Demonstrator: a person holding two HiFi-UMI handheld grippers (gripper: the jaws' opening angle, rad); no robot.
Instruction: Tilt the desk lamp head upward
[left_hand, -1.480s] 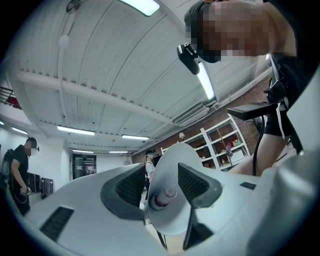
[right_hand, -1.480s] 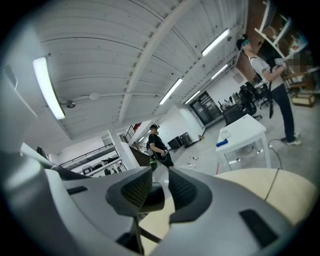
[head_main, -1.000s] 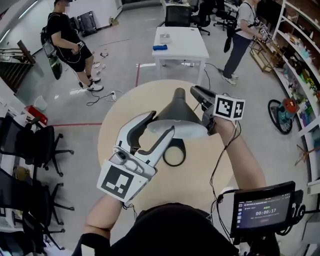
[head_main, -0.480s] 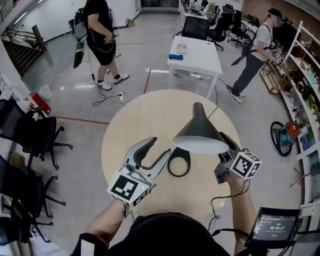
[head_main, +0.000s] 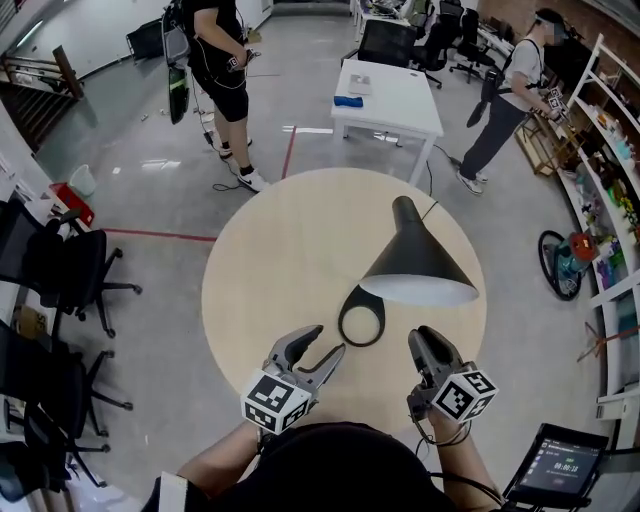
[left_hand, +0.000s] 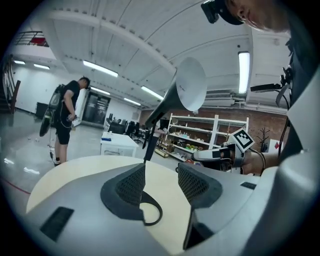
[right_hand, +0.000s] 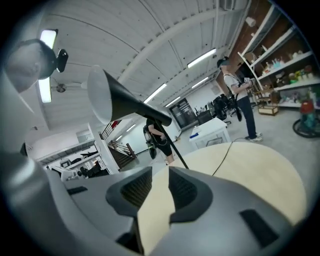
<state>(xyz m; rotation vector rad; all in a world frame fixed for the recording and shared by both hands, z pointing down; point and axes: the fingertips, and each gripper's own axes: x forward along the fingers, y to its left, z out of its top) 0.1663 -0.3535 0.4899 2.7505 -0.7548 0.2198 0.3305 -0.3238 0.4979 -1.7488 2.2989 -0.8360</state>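
Desk lamp (head_main: 415, 266) is seen standing on its ring base, right of centre on a round wooden table (head_main: 262, 270), its dark cone shade angled. Left gripper (head_main: 322, 346) and right gripper (head_main: 428, 346) are held near the table's front edge, apart from the lamp, jaws parted and empty.

Nothing here is legible to you. The small screen (head_main: 556, 467) beyond the near right edge of the round table (head_main: 300, 250) shows characters too small to make out. At the table's near edge, the cubes on your left gripper (head_main: 328, 342) and right gripper (head_main: 428, 345) bear only black-and-white square markers.
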